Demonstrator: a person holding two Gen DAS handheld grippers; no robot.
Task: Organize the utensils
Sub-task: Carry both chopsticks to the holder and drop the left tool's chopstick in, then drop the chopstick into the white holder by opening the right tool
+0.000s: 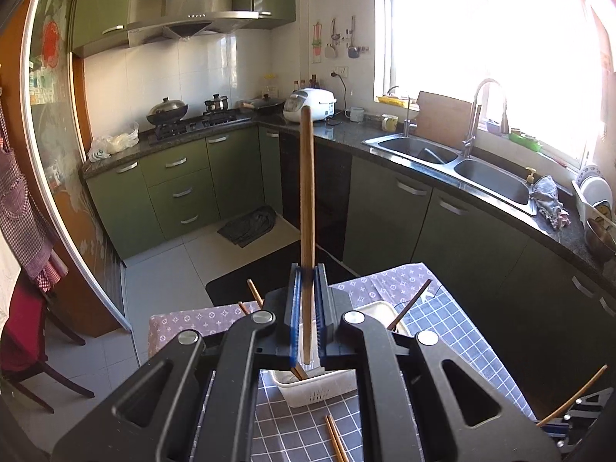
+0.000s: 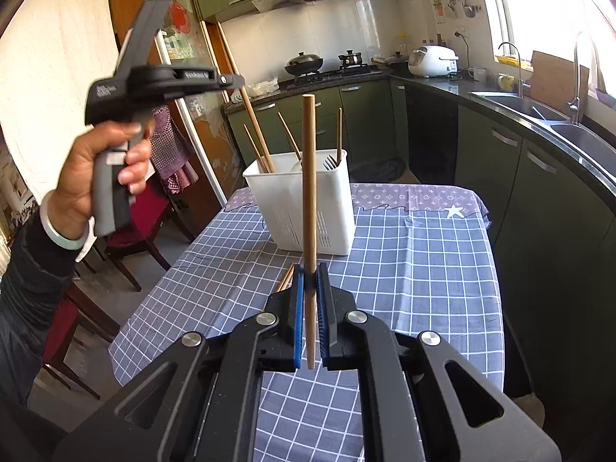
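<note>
The surface (image 2: 404,269), a table under a blue checked cloth, carries the whole job, and by the look of it the sorting is well under way but not finished. The white caddy (image 2: 308,208) stands upright toward the far end of the surface and already holds part of the load: several wooden chopsticks (image 2: 257,150) lean out of its left side, another stands at the right, and a metal fork (image 2: 330,162) shows beside that one. Something pale and rounded sits in the middle; I cannot tell what it is.

What is left: two chopsticks are in the air and at least one loose pair (image 1: 335,439) lies flat on the cloth, just on the near side of the caddy.

The left hand-held gripper (image 1: 307,308) is clamped narrow on one chopstick (image 1: 307,192), held upright, almost directly above the caddy's open top. The right hand-held gripper (image 2: 310,308) is likewise pinched tight on its own chopstick (image 2: 309,184), upright, on the near side of the caddy and clear of it.

My judgement is that both held sticks go into the caddy, then the loose pair.
</note>
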